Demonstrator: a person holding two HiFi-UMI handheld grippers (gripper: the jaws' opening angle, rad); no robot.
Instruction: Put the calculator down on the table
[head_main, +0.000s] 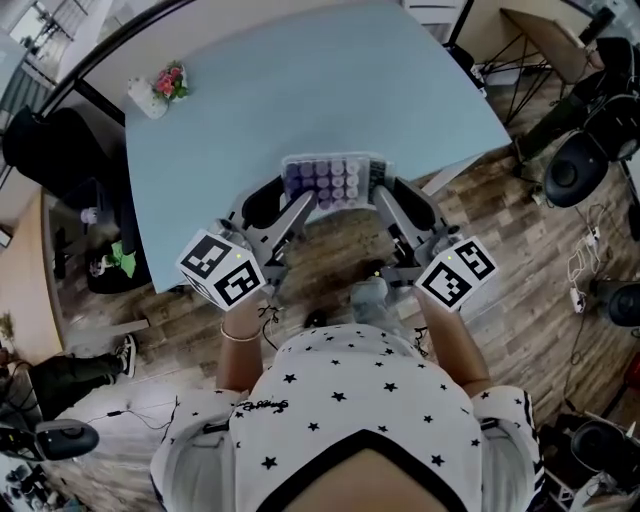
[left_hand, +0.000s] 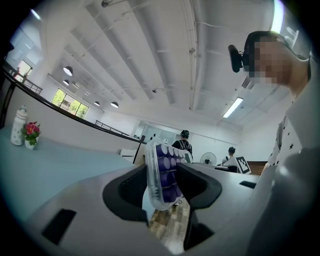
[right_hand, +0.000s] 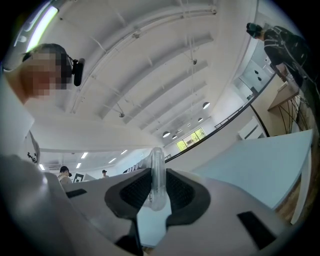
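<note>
- Table (head_main: 330, 90): light blue, with bare surface ahead of the load.
- Left gripper (head_main: 303, 203): jaws clamped on the left end of the calculator (head_main: 333, 180).
- Right gripper (head_main: 386, 203): jaws pinching the thin clear edge at its right end.
- Calculator: clear case, purple keys, face up and roughly level. It is held between both grippers over the table's near edge. Can't tell if it touches the top.
- Flower pot (head_main: 170, 82): far left corner, well apart from the drop zone.
- Step, my read: carry-in before placement, nothing released yet.
- Next: bring it further over the table and lower it flat until the surface supports it. Then part both jaws together so neither end tips.
</note>
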